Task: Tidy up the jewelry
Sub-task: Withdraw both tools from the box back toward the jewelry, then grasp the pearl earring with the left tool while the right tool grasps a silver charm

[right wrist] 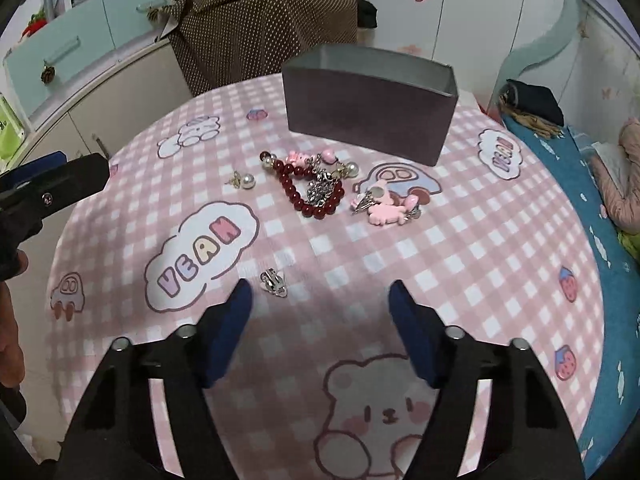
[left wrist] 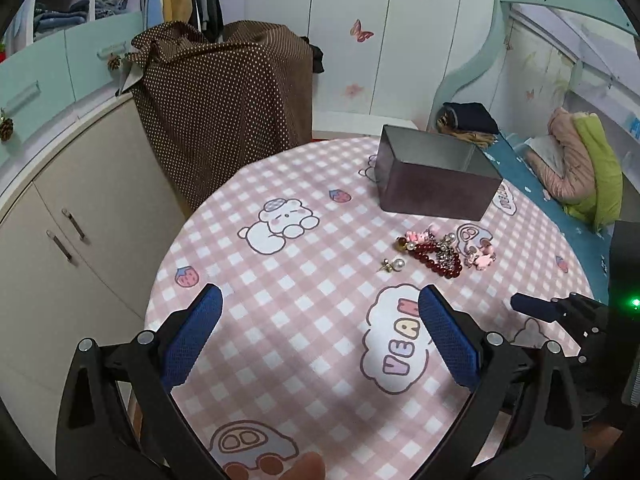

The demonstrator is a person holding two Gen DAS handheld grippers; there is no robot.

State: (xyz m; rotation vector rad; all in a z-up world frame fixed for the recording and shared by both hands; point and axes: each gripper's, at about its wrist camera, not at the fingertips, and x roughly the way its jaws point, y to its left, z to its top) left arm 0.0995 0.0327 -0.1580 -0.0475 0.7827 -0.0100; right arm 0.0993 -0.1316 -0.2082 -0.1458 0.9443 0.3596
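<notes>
Pretty early on by the looks of it, nothing seems sorted yet. Left tongs point(left wrist: 320, 304) hang spread and empty at the lower middle of their view, over the round pink-checked cartoon-print worktop point(left wrist: 280, 280). Mid-frame in the right view sits the jewelry: small pearl stud earring point(right wrist: 245, 180), dark red bead bracelet point(right wrist: 310, 196), pink charms point(right wrist: 386, 210), just below the open grey rectangular box point(right wrist: 368, 116). Right tongs point(right wrist: 320, 294) are parted, empty, with a small silver clip earring point(right wrist: 274, 282) by the left tip; next move probably centres on it and pinches gently.

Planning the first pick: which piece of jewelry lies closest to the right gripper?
The small silver clip earring, alone on the cloth just ahead of the right gripper. The red bead bracelet and the rest cluster farther off, near the grey box.
</notes>
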